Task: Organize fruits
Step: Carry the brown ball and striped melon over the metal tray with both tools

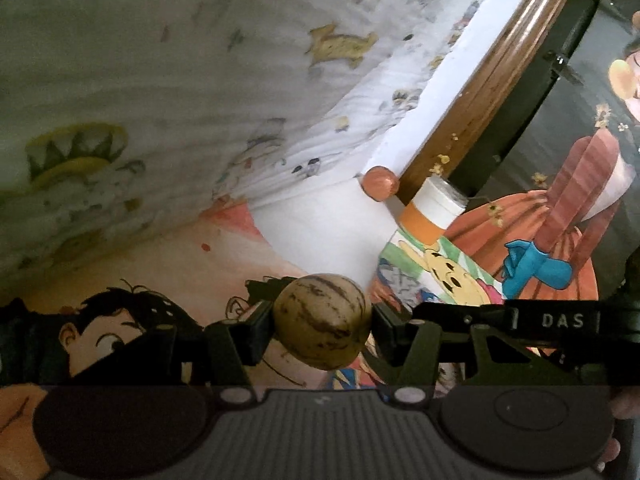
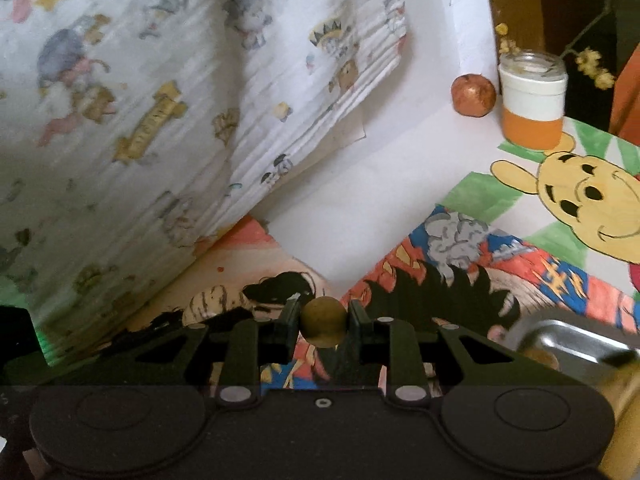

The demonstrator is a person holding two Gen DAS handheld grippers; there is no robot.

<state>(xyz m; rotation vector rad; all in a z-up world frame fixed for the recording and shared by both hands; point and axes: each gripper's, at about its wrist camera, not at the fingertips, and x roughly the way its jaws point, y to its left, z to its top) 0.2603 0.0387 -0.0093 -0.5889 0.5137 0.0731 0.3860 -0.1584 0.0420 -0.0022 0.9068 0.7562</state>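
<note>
Your right hand-held gripper, clamped on a small brown fruit, has the metal tray near at three o'clock, while your left hand-held gripper grips a striped round fruit.

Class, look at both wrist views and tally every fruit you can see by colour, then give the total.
Tan with dark stripes: 1, the striped fruit held in the left gripper
Olive-brown: 1, the small round fruit held in the right gripper
Reddish-orange: 1, the orange fruit lying beside the jar
Total: 3
</note>
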